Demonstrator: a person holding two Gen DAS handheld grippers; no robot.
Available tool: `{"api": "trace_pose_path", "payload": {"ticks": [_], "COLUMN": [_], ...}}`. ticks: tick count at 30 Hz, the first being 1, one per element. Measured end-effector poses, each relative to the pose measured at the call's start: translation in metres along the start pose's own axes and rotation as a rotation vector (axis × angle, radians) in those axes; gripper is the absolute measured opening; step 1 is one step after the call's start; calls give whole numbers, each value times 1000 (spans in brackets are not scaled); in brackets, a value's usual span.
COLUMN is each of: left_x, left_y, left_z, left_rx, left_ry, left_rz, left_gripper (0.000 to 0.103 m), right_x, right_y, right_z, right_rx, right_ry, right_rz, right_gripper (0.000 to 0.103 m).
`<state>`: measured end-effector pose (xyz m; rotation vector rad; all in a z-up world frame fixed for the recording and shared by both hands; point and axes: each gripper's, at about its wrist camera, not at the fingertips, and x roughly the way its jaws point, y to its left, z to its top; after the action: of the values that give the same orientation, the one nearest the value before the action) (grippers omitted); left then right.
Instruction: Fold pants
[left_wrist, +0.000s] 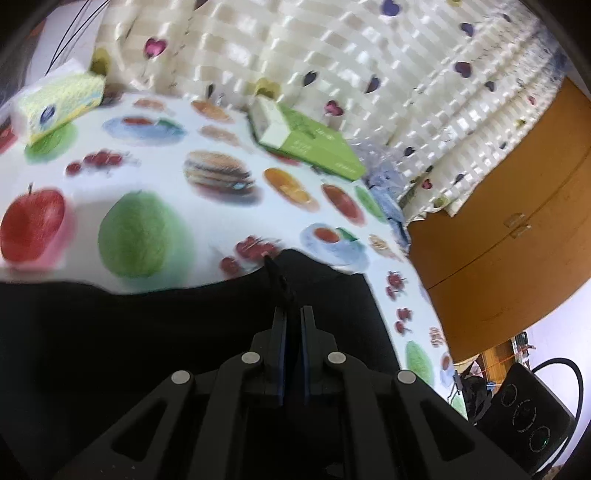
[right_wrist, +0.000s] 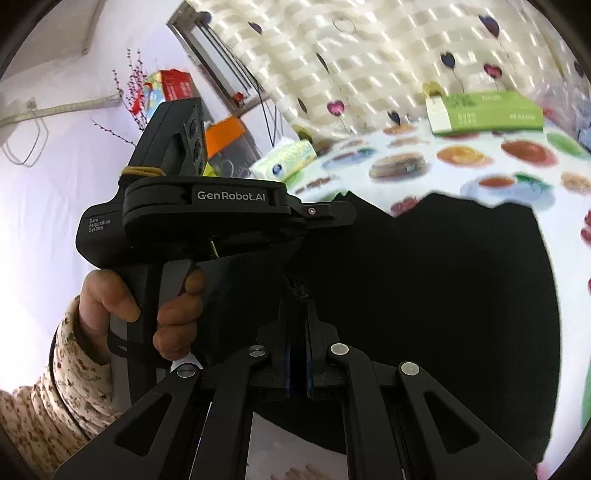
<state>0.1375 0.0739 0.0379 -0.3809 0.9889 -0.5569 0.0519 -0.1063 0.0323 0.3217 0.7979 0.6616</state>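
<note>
Left claw (left_wrist: 293, 314), jaws drawn narrow, pinching a raised fold of the black fabric pants (left_wrist: 147, 332), which are lifted over the near part of the counter (left_wrist: 155, 173) covered in a white fruit-and-burger print cloth. Right claw (right_wrist: 298, 306), likewise narrow, grips another bunched edge of the same pants (right_wrist: 443, 295). The left claw (right_wrist: 325, 216) and the hand (right_wrist: 147, 306) holding it appear in the right wrist view. Behind: green flat box (left_wrist: 314, 144), yellow tissue pack (left_wrist: 59, 99), heart-patterned curtain (left_wrist: 369, 55).

Heart-print curtain (left_wrist: 332, 55), wooden cabinet (left_wrist: 517, 221), white wall (right_wrist: 55, 92)
</note>
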Motion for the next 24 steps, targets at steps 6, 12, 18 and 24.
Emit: {"api": "trace_pose_path", "payload": {"ticks": [6, 12, 18, 24], "left_x": [3, -4, -23, -29], "left_y": [19, 27, 24, -7], "left_z": [-9, -11, -10, -13], "left_rx": [-32, -39, -45, 24], "left_ry": [4, -12, -62, -89], "left_rz": [41, 103, 130, 117], "left_gripper": [8, 16, 23, 31], "right_x": [7, 0, -32, -75], "right_y": [-1, 5, -9, -56], "right_z": [-5, -6, 0, 4], "right_rx": [21, 10, 12, 78], "right_ry": [37, 56, 7, -68], "right_rz": [20, 93, 47, -168], "right_gripper": [9, 19, 19, 44]}}
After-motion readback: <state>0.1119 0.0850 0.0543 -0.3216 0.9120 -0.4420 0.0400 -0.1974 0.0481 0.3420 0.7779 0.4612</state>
